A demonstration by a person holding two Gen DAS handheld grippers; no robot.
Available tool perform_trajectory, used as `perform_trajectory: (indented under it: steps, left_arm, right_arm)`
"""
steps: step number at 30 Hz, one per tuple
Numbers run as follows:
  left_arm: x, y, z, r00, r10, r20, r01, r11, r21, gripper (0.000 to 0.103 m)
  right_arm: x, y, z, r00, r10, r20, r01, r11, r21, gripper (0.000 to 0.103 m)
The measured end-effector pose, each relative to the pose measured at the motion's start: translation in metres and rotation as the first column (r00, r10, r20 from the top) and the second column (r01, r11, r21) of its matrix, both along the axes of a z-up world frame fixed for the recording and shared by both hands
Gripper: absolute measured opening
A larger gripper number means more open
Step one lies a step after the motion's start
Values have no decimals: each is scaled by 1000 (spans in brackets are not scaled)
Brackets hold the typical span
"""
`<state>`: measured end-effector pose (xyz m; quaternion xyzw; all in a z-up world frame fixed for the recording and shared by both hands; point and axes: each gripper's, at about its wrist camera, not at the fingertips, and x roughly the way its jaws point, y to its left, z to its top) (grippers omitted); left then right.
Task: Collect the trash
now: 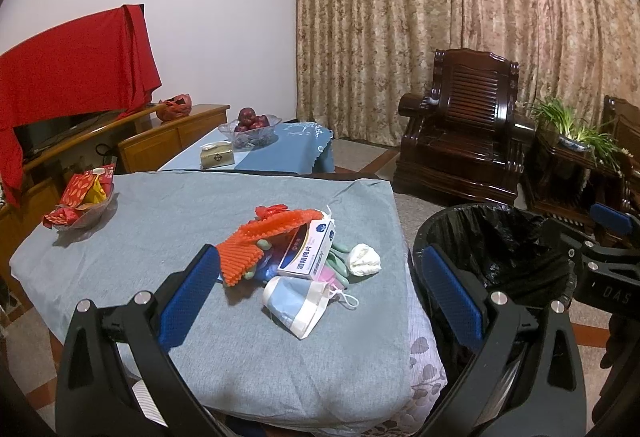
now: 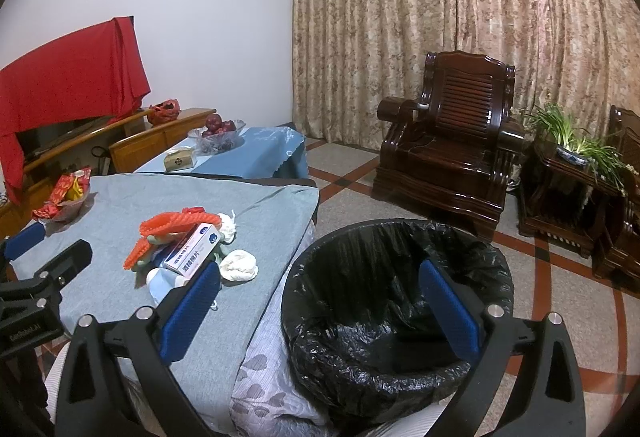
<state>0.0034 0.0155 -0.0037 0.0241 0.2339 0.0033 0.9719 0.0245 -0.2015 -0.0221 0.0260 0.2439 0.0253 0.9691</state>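
Observation:
A heap of trash lies on the grey-clothed table [image 1: 120,237]: an orange bumpy foam net [image 1: 256,241], a white medicine box [image 1: 308,249], a crumpled white tissue [image 1: 363,260], a blue face mask [image 1: 298,301] and green-pink bits under the box. My left gripper [image 1: 320,277] hovers open just short of the heap, holding nothing. My right gripper [image 2: 320,289] is open too, above the near rim of the black-lined trash bin [image 2: 396,309], with its left finger over the table edge. The same box [image 2: 194,249], tissue [image 2: 240,266] and net [image 2: 160,233] show in the right wrist view.
A glass dish of red snack packets [image 1: 82,203] sits at the table's far left. Beyond are a blue-clothed coffee table [image 1: 276,153] with a fruit bowl and tissue box, a dark wooden armchair [image 1: 464,129], a potted plant [image 1: 568,129] and a TV cabinet under red cloth [image 1: 68,77].

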Motion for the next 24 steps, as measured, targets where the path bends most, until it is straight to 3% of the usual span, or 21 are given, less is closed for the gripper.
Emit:
perform_trajectory:
  steps: [24]
  left_arm:
    - [0,0,0,1000,-3,1,3,1000,0,98]
  right_arm:
    - [3,1,3,1000,0,-4,0,1000,-1,97]
